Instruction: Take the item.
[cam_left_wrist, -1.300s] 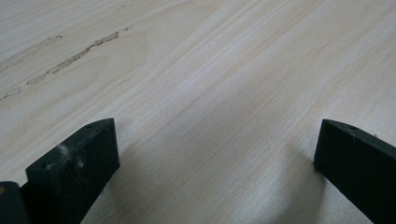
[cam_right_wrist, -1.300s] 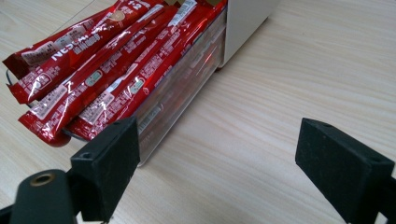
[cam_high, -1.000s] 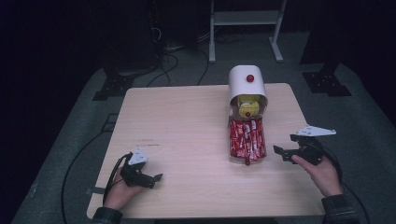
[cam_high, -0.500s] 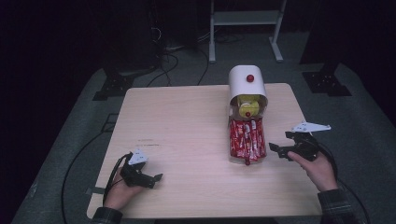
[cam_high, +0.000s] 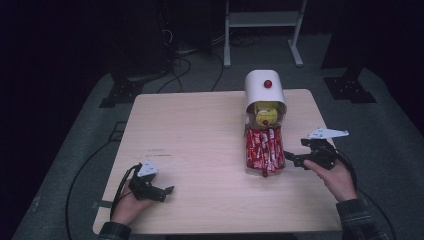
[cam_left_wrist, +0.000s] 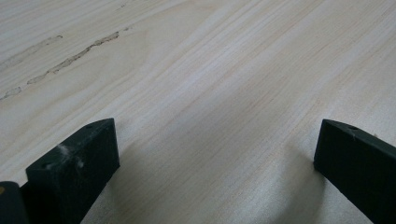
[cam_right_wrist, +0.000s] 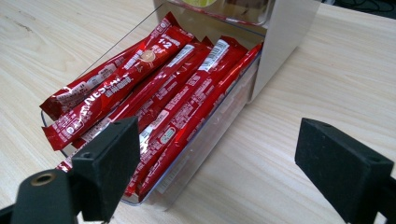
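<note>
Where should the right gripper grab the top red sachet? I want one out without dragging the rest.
Take the top red sachet near its free end overhanging the clear drawer, from above, open right gripper jaws across its narrow width; it lies flat, with others packed beside and beneath.

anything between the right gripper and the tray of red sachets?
Nothing: only bare pale wooden tabletop between the right gripper and the clear plastic tray of red stick sachets, seen in the high view and the right gripper view.
</note>
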